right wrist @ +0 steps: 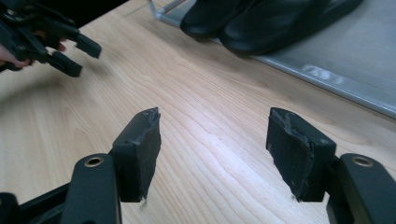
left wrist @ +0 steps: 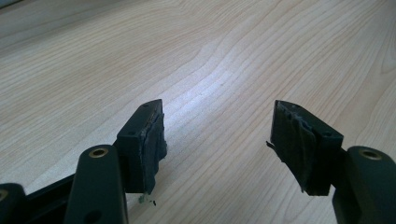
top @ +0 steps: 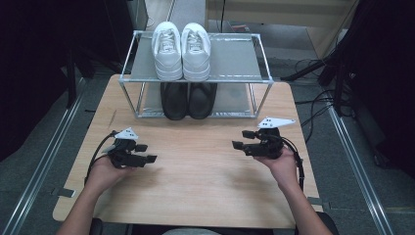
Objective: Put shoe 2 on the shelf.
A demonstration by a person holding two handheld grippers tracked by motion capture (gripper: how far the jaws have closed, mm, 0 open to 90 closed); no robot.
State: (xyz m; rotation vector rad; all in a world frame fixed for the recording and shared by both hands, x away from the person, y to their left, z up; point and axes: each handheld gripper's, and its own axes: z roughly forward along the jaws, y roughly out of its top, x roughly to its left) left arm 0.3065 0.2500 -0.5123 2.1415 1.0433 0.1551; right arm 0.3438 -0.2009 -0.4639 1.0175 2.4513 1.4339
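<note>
left gripper (top: 148, 153) and right gripper (top: 241, 139) resting low over table (top: 205, 196), jaws spread wide, empty. black shoes (top: 188, 100) on lower shelf of rack (top: 244, 76), nearest; probably light, pliable uppers, best pinched at heel collar.

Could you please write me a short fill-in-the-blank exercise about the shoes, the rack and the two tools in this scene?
1. The white sneakers stand on the ____ shelf of the metal rack.
2. The pair on the shelf beneath them, the black shoes, is coloured ____.
3. The jaws of the left tool and the right tool are both ____, holding nothing.
4. Both tools hover over the ____ table.

Missing words: top; black; open; wooden
</note>
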